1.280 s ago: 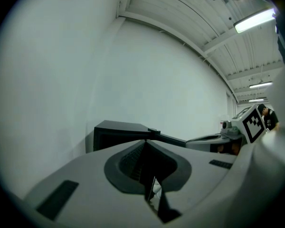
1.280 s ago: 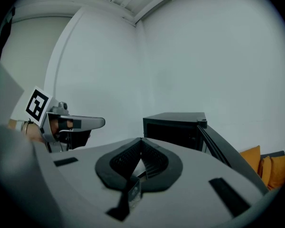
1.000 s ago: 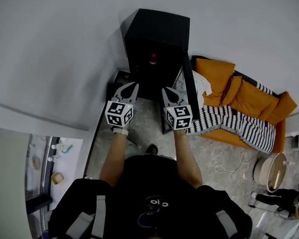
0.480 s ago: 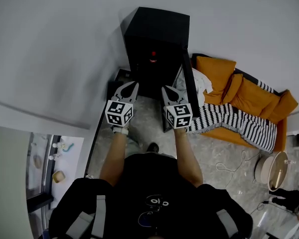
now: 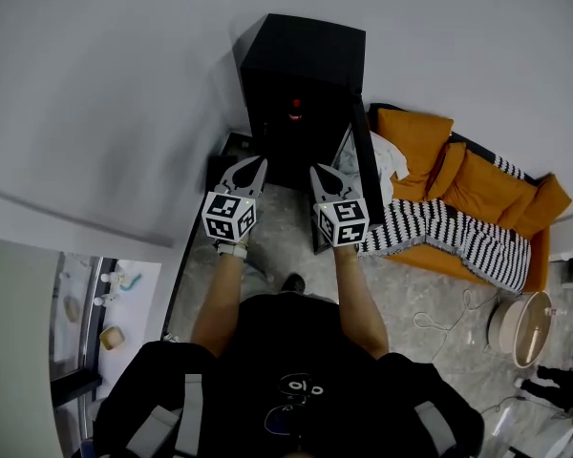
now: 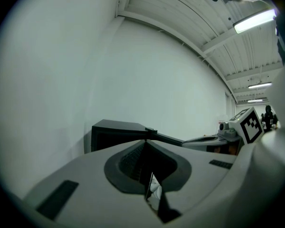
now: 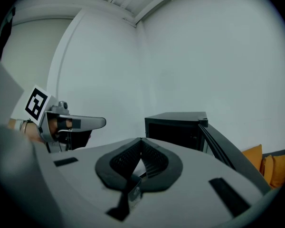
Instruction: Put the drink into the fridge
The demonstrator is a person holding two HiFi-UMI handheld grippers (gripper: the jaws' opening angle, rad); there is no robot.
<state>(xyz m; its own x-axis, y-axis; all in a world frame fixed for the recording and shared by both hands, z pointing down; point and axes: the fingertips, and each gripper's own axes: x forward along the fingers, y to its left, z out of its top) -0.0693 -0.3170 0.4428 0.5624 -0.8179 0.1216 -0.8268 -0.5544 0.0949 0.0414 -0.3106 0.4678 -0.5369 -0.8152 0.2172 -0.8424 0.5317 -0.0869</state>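
1. Inside the open fridge (image 5: 301, 53), straight ahead, a small red object (image 5: 293, 115), judged to be the drink, is seen.
2. Left gripper (image 5: 252, 167) and right gripper (image 5: 321, 174) are held closed and empty, equally near it.

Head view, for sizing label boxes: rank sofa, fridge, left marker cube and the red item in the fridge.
1. Sofa
2. Fridge
3. Left marker cube, inflated by nearness
4. Red item
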